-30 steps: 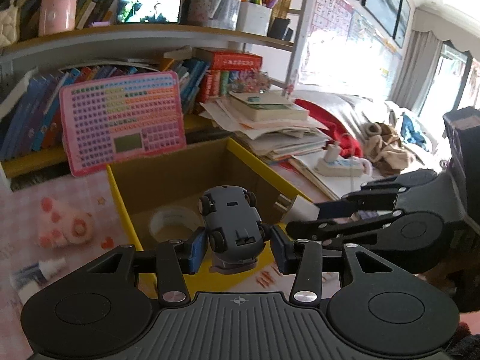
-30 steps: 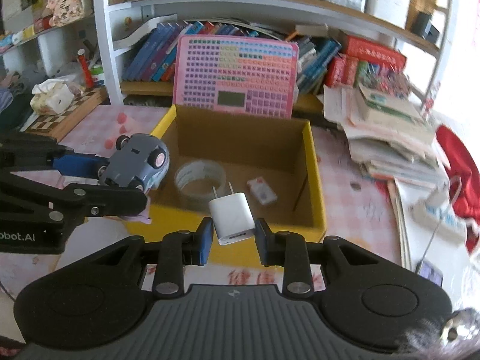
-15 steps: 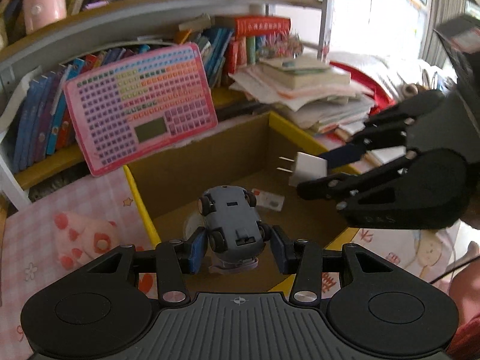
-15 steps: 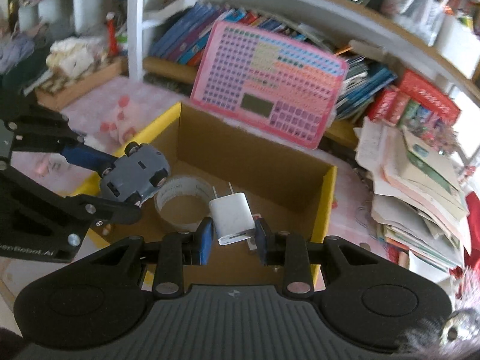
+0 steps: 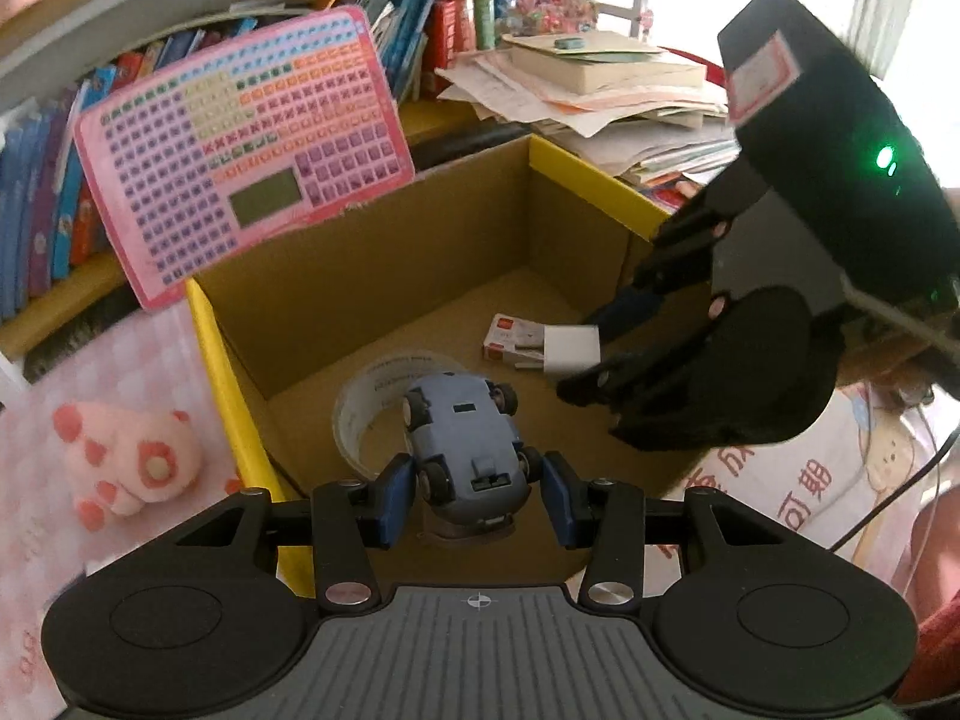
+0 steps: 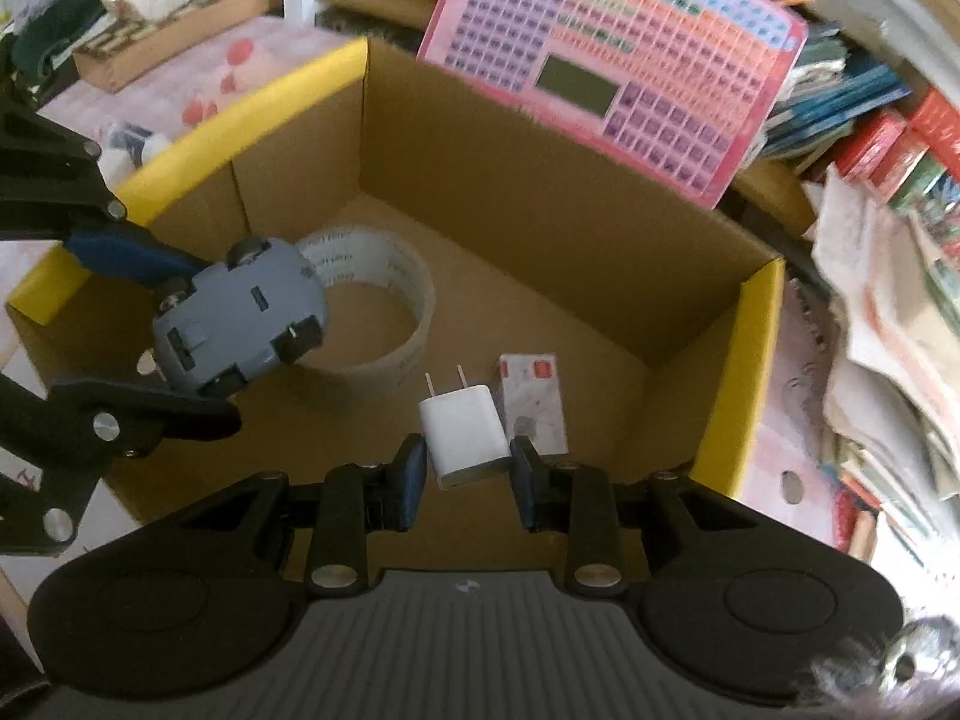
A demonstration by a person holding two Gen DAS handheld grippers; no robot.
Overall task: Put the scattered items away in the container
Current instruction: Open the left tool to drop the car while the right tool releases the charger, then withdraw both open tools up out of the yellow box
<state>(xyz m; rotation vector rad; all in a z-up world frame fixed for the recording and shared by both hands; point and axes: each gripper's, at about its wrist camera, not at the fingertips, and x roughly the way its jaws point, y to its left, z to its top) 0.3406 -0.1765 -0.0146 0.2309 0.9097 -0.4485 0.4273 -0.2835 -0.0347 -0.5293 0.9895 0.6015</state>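
Right now I am holding both claws over the open cardboard box (image 6: 540,192) with the yellow rim. My left claw (image 5: 478,495) is pinching a grey toy car (image 5: 465,444) by its sides, underside and wheels facing the camera, nose pointing away into the box. In the right wrist view that same car (image 6: 237,327) is hanging above the left part of the box, just over a roll of clear tape (image 6: 384,306) lying flat on the box floor. My right claw (image 6: 468,468) is pressing together on a white plug adapter (image 6: 462,435), prongs pointing away toward the far wall. From the left wrist view the adapter (image 5: 571,351) is sitting low inside the box on the right, close above a small white and red carton (image 5: 513,339) lying on the floor. A pink keyboard toy (image 5: 240,144) is leaning behind the far wall of the box. On the counter left of the box a pink plush toy (image 5: 129,459) is lying on the pink checked cloth (image 5: 36,540). Stacked papers and books (image 5: 600,84) are piling up to the far right.
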